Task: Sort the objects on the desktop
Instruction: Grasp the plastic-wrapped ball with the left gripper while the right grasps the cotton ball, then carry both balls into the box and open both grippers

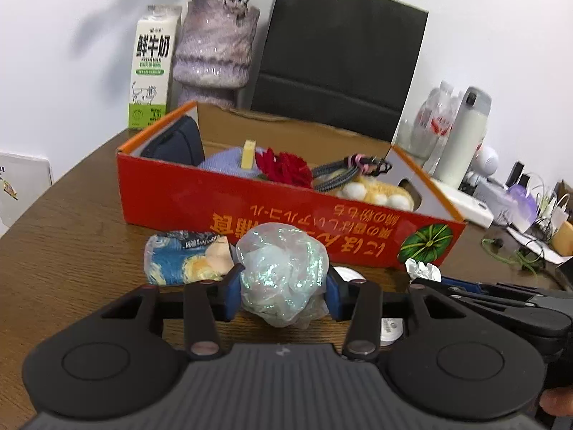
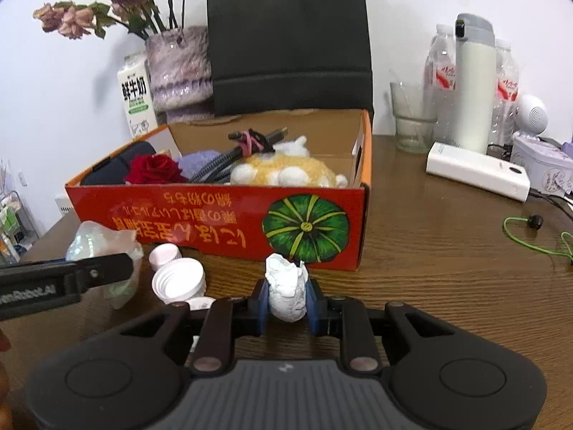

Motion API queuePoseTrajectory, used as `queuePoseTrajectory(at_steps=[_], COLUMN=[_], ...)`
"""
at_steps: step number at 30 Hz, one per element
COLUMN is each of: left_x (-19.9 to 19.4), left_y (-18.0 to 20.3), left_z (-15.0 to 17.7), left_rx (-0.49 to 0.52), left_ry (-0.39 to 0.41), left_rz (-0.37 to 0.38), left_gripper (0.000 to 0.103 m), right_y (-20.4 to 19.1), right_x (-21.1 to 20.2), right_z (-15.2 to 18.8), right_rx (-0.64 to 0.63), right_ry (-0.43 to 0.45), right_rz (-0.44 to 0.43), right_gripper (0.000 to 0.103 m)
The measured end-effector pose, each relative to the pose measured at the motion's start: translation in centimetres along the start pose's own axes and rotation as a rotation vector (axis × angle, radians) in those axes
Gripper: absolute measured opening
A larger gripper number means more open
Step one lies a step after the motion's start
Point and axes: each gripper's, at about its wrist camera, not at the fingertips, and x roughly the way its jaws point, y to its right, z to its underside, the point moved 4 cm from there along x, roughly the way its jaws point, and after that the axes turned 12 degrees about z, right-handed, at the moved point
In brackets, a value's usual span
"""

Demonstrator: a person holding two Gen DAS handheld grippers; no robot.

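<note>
White paper wad (image 2: 287, 292) clamped in right gripper (image 2: 287, 299), iridescent plastic ball (image 1: 283, 274) pinched by left gripper (image 1: 283, 294); red box (image 2: 215, 215) lies directly ahead of both.

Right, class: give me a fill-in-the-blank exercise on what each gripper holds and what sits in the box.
1. The right gripper is shut on a crumpled ball of white ____.
2. The left gripper holds a shiny plastic ____.
3. The red box shows a green ____ on its side.
4. In the box, a red ____ lies beside the plush toy.

Missing: paper; bag; pumpkin; rose
</note>
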Motion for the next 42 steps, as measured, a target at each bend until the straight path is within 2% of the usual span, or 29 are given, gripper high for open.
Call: queuePoseTrajectory(at_steps=[10,16,20,23,26,32,37,38,39,40,41,42], left_x=[-1.9,-5.3,-5.0,-3.9,-2.2,1.4,3.4,3.8,4.1,4.4,4.7,4.9], left_y=[-0.3,-1.3,-0.9,-0.8,-1.1,-2.5,-3.1,-3.2,-3.2,-3.3,-3.4,-3.6], left_z=[-0.5,-4.2,-7.0,-8.7,-9.5,-10.5,-11.3,-11.4,-11.5,-11.5,-11.4,-11.4], left_rx=[0.004,0.003,0.026,-0.001,-0.007,0.011,0.025,0.029,0.030,0.027,0.022,0.017], left_ry=[0.022,0.129,0.174,0.203,0.215,0.176,0.163,0.159,0.156,0.154,0.154,0.153], left_rz=[0.014,0.015,0.005,0.006,-0.016,-0.031,-0.041,-0.039,-0.036,-0.039,-0.042,-0.046], left_gripper=[0.046,0.046,0.046,0.046,0.046,0.046,0.047,0.048,0.054,0.068,0.078,0.096], right_y=[-0.9,-0.4,-0.4,-0.6,-0.5,-0.5,-0.3,-0.3,-0.3,-0.4,-0.3,-0.3], right_x=[-2.5,-5.5,-5.8,-4.9,-3.0,1.2,3.6,4.0,4.5,4.8,5.1,5.4], right_z=[-0.6,-3.1,-5.8,-7.8,-9.2,-10.4,-11.4,-11.6,-11.7,-11.8,-11.8,-11.8], right_rx=[-0.035,-0.006,0.003,0.025,0.086,0.091,0.086,0.082,0.078,0.078,0.080,0.079], right_ry=[0.087,0.175,0.204,0.234,0.219,0.171,0.164,0.160,0.155,0.149,0.145,0.138], right_rz=[-0.026,-0.066,-0.068,-0.038,-0.031,-0.004,0.012,0.014,0.015,0.015,0.021,0.023], right_gripper=[0.021,0.021,0.021,0.021,0.021,0.021,0.021,0.021,0.023,0.025,0.032,0.055])
